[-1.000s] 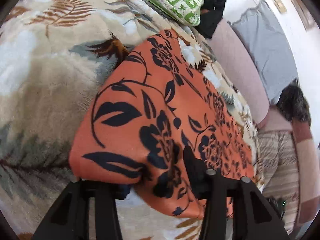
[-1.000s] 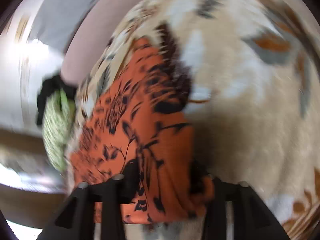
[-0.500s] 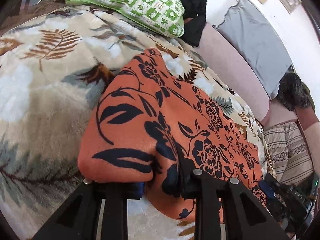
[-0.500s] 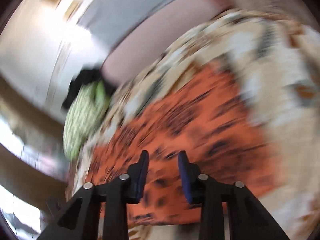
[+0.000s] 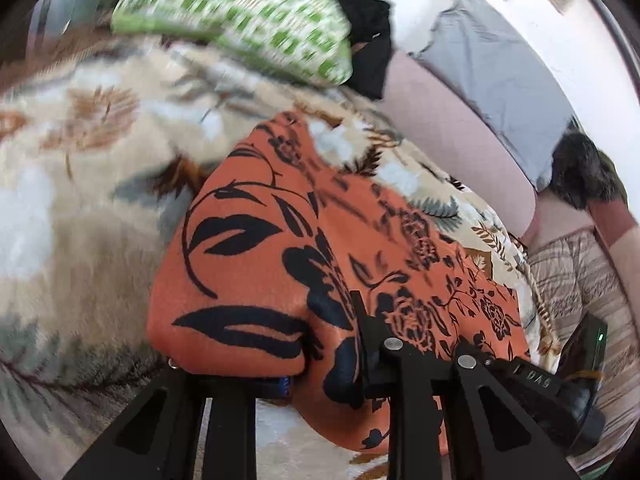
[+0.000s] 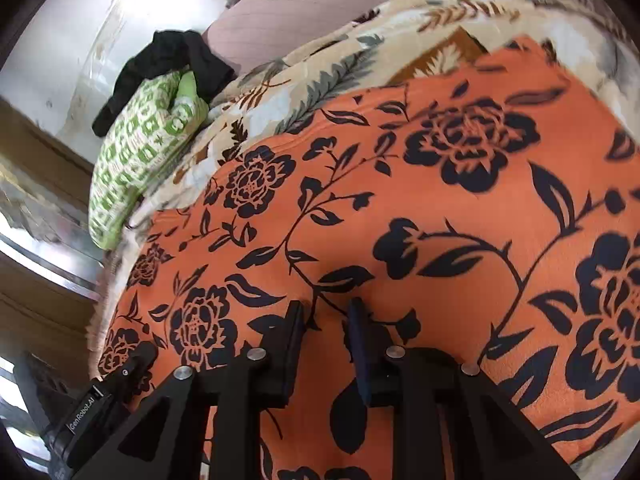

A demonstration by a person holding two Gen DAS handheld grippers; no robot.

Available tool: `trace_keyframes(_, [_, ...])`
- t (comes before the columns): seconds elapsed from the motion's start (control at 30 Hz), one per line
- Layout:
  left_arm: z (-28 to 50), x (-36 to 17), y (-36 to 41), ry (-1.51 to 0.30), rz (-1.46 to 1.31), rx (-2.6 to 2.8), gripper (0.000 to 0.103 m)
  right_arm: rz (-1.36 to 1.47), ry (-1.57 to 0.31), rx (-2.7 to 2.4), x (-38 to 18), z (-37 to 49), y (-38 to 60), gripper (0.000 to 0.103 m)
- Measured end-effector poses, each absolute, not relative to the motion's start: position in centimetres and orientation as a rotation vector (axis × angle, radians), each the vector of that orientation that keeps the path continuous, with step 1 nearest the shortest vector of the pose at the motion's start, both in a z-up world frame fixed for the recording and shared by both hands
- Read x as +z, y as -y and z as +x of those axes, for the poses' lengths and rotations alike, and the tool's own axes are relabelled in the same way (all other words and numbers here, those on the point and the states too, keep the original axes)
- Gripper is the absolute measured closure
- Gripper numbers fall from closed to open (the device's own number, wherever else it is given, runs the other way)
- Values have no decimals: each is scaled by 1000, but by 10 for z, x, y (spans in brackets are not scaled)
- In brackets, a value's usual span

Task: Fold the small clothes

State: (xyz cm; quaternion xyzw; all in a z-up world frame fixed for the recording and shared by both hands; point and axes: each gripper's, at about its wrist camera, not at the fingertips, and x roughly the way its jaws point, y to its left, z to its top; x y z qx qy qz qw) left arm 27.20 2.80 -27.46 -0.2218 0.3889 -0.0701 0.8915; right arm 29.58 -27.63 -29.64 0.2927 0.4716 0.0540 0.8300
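An orange cloth [image 5: 256, 264] with a black flower print lies spread on a leaf-patterned blanket [image 5: 80, 208]. My left gripper [image 5: 324, 344] is at the cloth's near corner. Its jaws are closing on a bunched fold, and the left finger is hidden under the fabric. In the right wrist view the orange cloth [image 6: 460, 208] fills most of the frame. My right gripper [image 6: 324, 316] sits at its near edge. Its jaws are closing with a small ridge of fabric pinched between the fingers [image 6: 294, 332]. Each gripper shows at the edge of the other's view.
A green-and-white patterned pillow [image 5: 240, 20] with a black garment [image 5: 360, 32] on it lies at the far end of the blanket. A pink cushioned back [image 5: 452, 136] and a grey cloth [image 5: 500, 68] run along the wall. Striped fabric [image 5: 580, 276] lies to the right.
Both pairs of jaws have narrowed onto the orange cloth. The right gripper has swept sideways along the cloth's edge and rolled. The left gripper has risen a little with the corner.
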Motion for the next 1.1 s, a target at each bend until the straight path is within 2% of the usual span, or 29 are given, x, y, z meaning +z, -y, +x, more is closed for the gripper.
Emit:
trace_keyframes(0.3, [252, -231, 29, -621, -177, -222, 78, 725, -926, 119, -277, 279, 320, 78])
trace_keyframes(0.53, [249, -217, 93, -568, -66, -334, 79, 792, -843, 136, -262, 267, 363, 79])
trace_keyframes(0.73, [253, -229, 164, -610, 16, -471, 79, 904, -802, 157, -264, 264, 406, 76])
trace_keyframes(0.93, [252, -269, 216, -776, 160, -563, 76, 1101, -863, 246, -286, 270, 443, 75])
trace_keyframes(1.0, [246, -265, 212, -752, 187, -583, 67, 1175, -874, 290, -295, 275, 448, 66])
trace_keyframes(1.03, [244, -262, 208, -755, 169, -611, 58, 1186, -889, 311, -297, 279, 446, 42])
trace_keyframes(1.07, [241, -257, 201, -761, 131, -658, 53, 1185, -897, 315, -297, 281, 444, 28])
trace_keyframes(1.1, [238, -252, 196, -759, 101, -696, 45, 1178, -888, 317, -295, 283, 439, 28])
